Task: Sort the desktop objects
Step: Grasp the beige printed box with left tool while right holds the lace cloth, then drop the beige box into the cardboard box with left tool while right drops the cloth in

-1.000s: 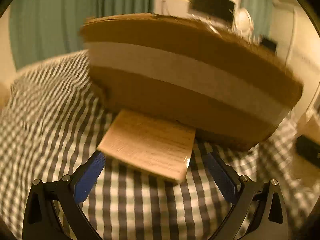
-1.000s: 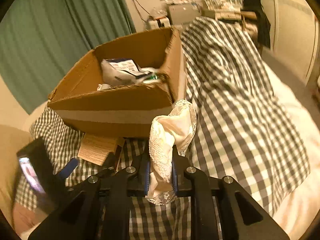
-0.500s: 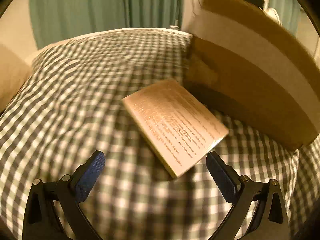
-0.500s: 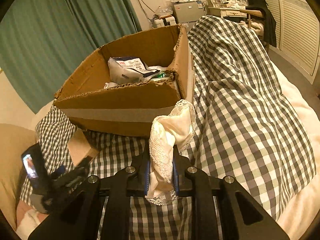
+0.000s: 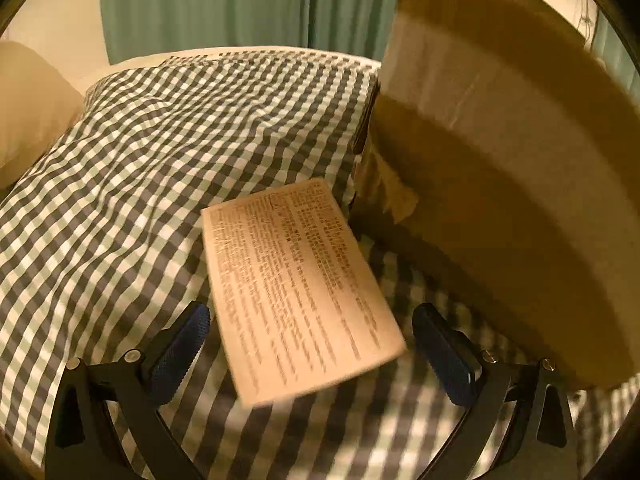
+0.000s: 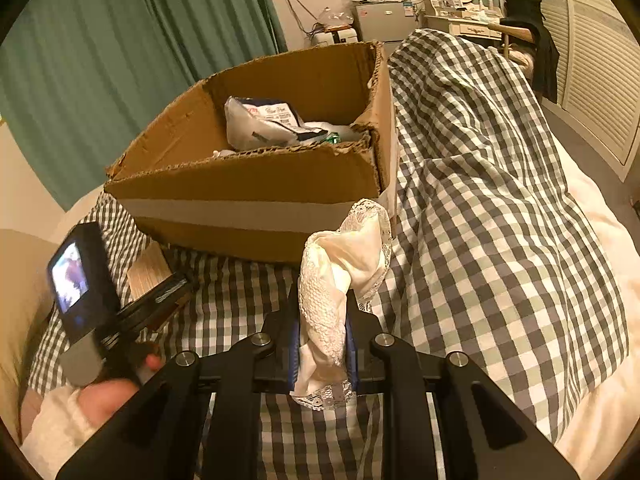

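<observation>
A flat cream box with printed text (image 5: pixel 296 284) lies on the checked bedspread (image 5: pixel 168 140) beside the cardboard box (image 5: pixel 512 184). My left gripper (image 5: pixel 320 352) is open, its blue pads either side of the flat box's near end, not touching it. My right gripper (image 6: pixel 322 344) is shut on a white lace cloth (image 6: pixel 344 264), held just in front of the cardboard box (image 6: pixel 256 184). That box holds a white plastic packet (image 6: pixel 264 120) and other items. The left gripper also shows in the right wrist view (image 6: pixel 160 296), over the flat box (image 6: pixel 146 272).
A cream pillow (image 5: pixel 28 108) lies at the left. Green curtains (image 6: pixel 120 60) hang behind the bed. The bedspread stretches to the right (image 6: pixel 500 200) over a white sheet (image 6: pixel 600 320). Furniture and a dark garment (image 6: pixel 540 60) stand at the far end of the room.
My left gripper has swung left and moved in, so the flat box now lies between its open pads. My right gripper has held the lace cloth and drifted slightly closer to the cardboard box.
</observation>
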A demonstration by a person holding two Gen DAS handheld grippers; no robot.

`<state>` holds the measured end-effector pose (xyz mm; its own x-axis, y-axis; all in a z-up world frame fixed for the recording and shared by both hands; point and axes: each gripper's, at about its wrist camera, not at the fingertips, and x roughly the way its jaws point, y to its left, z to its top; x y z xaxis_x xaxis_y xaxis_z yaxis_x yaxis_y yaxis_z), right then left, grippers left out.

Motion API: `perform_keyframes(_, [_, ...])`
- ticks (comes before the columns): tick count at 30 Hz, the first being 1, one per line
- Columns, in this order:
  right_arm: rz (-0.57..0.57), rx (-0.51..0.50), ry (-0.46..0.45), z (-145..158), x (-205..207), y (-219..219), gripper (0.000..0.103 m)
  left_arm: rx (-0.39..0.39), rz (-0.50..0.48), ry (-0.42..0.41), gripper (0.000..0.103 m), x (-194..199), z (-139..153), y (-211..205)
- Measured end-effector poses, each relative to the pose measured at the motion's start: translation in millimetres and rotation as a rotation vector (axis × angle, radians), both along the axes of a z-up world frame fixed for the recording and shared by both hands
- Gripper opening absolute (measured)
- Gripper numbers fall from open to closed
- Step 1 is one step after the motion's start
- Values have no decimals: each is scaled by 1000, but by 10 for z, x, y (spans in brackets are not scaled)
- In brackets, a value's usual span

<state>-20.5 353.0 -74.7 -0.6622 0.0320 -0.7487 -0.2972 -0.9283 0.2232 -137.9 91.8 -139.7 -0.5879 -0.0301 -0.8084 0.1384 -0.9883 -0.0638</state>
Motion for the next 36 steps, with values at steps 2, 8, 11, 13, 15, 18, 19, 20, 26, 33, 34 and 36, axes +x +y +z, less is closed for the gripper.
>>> perform_keyframes(2, [6, 2, -4, -11, -15, -14, 18, -5, -15, 0, 90, -40, -23, -76])
perform_keyframes(8, [27, 32, -11, -19, -42, -93, 18, 77, -58, 62, 87, 172, 69, -335])
perform_keyframes(11, [39, 51, 2, 13, -22, -121, 18, 109, -80, 116, 85, 384, 253, -461])
perform_keyframes(13, [48, 56, 14, 57, -9, -147, 18, 143, -92, 163, 83, 547, 468, -539])
perform_keyframes(15, [59, 75, 37, 149, 6, -193, 18, 164, -113, 213, 82, 648, 679, -584])
perform_keyframes(18, [93, 87, 88, 362, 16, -258, 18, 180, -168, 297, 81, 795, 1093, -529])
perform_keyframes(19, [103, 79, 109, 451, 10, -264, 18, 187, -190, 327, 81, 823, 1242, -496])
perform_keyframes(20, [114, 75, 131, 539, -8, -271, 18, 190, -202, 350, 81, 829, 1343, -484])
perform_keyframes(26, [130, 88, 250, 1031, -284, -167, 18, 225, -347, 459, 80, 586, 1870, -261])
perform_keyframes(33, [123, 75, 275, 1249, -907, 91, 18, 179, -465, 525, 80, 102, 2244, 330])
perform_keyframes(34, [117, 62, 265, 1217, -991, 130, 18, 192, -480, 520, 80, 78, 2277, 411])
perform_keyframes(36, [118, 45, 239, 1122, -1117, 195, 18, 211, -489, 502, 80, -101, 2226, 516])
